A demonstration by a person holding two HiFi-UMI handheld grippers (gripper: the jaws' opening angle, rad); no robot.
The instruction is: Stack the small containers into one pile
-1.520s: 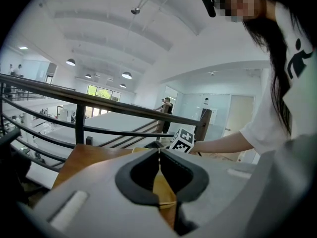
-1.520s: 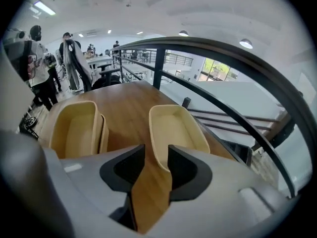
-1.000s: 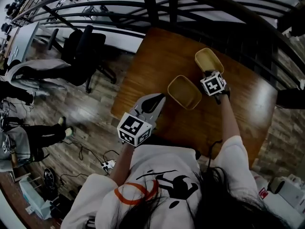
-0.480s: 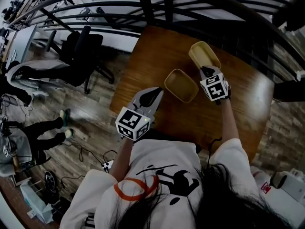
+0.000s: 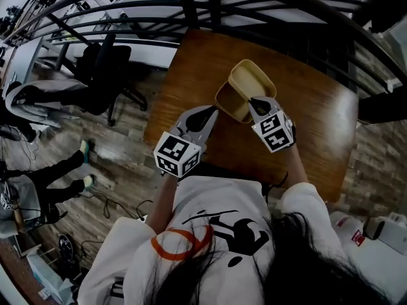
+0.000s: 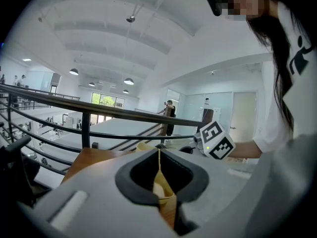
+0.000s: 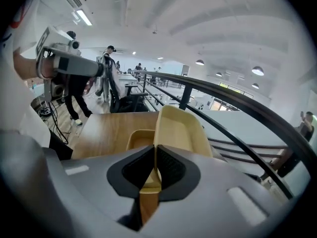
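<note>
Two small yellow containers are on or over the brown table (image 5: 311, 116). One container (image 5: 226, 102) (image 7: 134, 139) rests on the tabletop. The second container (image 5: 250, 79) (image 7: 181, 128) hangs tilted just above it and overlaps its far side, with my right gripper (image 5: 257, 102) (image 7: 155, 155) shut on its near wall. My left gripper (image 5: 209, 112) (image 6: 159, 155) is shut with nothing in it, its tip just left of the resting container. The left gripper view shows only a sliver of yellow past the jaws, plus the right gripper's marker cube (image 6: 216, 141).
A dark metal railing (image 5: 191, 8) runs along the table's far edge. An office chair (image 5: 105, 65) stands on the wood floor at left, with a person's legs (image 5: 60, 170) and cables beyond. The table's near-left edge (image 5: 156, 122) drops to the floor.
My right gripper has carried its container left and nearer, from beside the resting container to over it. The left gripper has barely moved.
</note>
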